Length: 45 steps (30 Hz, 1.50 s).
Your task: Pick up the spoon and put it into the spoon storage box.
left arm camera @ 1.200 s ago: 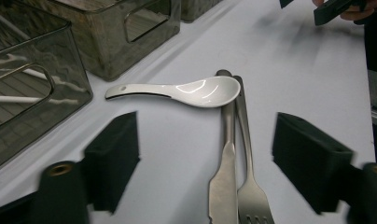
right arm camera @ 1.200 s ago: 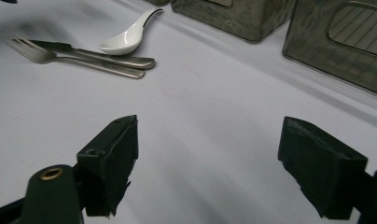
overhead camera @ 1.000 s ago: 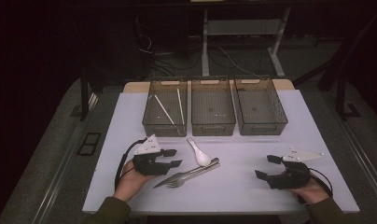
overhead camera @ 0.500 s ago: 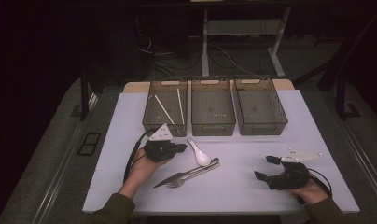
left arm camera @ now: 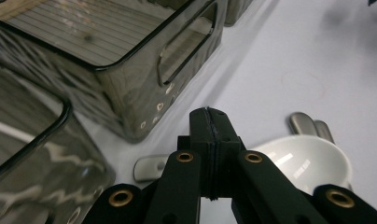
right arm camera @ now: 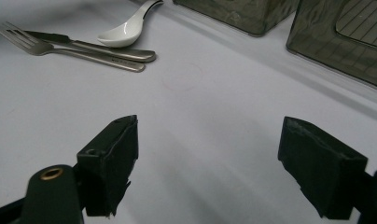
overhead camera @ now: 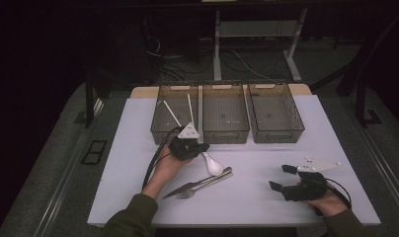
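Note:
A white ceramic spoon [overhead camera: 213, 166] lies on the white mat just in front of the bins, its bowl [left arm camera: 304, 161] toward the person. My left gripper [overhead camera: 203, 147] [left arm camera: 209, 117] hovers over the spoon's handle [left arm camera: 148, 168] with its jaws pressed together and nothing between the tips. A metal fork [overhead camera: 183, 191] [right arm camera: 25, 43] and a knife [overhead camera: 215, 179] [right arm camera: 91, 45] lie side by side just past the spoon [right arm camera: 122, 33]. At the right front of the mat my right gripper [overhead camera: 281, 178] [right arm camera: 214, 163] rests with its jaws wide apart over bare mat.
Three dark see-through bins stand in a row at the back of the mat: the left bin [overhead camera: 164, 129] holds two white sticks [overhead camera: 171, 113], then the middle bin [overhead camera: 225, 134] [left arm camera: 177, 60] and the right bin [overhead camera: 277, 133]. The white mat [overhead camera: 128, 163] ends at grey table edges.
My left gripper has moved forward and rightward, from beside the fork to over the spoon's handle near the bins. The right gripper has barely shifted.

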Each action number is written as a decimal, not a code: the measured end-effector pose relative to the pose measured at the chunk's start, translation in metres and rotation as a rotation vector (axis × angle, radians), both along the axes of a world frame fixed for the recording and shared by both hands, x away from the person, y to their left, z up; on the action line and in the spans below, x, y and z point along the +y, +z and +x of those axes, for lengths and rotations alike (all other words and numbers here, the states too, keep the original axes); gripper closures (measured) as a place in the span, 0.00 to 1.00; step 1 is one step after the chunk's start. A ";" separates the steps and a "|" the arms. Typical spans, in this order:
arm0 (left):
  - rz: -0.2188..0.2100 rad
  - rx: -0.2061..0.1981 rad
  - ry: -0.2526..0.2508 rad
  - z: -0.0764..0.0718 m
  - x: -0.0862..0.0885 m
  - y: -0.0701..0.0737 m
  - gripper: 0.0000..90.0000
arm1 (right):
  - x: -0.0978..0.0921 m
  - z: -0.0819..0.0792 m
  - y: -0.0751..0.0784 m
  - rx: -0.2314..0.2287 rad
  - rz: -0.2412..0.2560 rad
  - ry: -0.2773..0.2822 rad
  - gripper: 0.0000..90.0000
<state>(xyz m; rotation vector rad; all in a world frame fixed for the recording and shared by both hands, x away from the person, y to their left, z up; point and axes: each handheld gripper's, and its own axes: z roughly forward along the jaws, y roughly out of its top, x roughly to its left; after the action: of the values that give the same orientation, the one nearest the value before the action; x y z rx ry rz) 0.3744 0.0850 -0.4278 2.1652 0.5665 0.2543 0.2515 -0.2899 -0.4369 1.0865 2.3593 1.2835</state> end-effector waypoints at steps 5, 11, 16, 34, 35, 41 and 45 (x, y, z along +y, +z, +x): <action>0.029 -0.002 0.007 0.009 -0.009 -0.005 0.99 | 0.000 0.000 0.000 -0.004 -0.003 0.002 0.22; 0.070 -0.001 0.022 0.016 -0.016 -0.014 0.99 | 0.000 0.000 0.000 -0.005 -0.003 0.002 0.22; 0.091 0.005 0.040 0.019 -0.014 -0.017 0.99 | 0.000 0.000 0.000 -0.005 -0.003 0.004 0.22; 0.128 0.058 0.053 0.019 -0.008 -0.019 0.99 | 0.000 -0.001 0.001 -0.012 -0.001 0.006 0.22; 0.127 0.066 0.054 0.019 -0.007 -0.019 0.99 | -0.001 -0.001 0.001 -0.012 0.000 0.004 0.22; 0.138 0.082 0.051 0.017 -0.002 -0.018 0.99 | -0.001 -0.001 0.002 -0.014 -0.002 0.003 0.22; 0.155 0.084 0.037 0.013 0.003 -0.017 0.99 | -0.001 -0.001 0.002 -0.015 -0.005 0.001 0.22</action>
<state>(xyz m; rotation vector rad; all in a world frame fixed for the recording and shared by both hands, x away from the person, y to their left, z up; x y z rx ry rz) 0.3876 0.0881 -0.4446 2.3255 0.6541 0.2344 0.2506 -0.2905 -0.4352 1.0705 2.3516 1.2809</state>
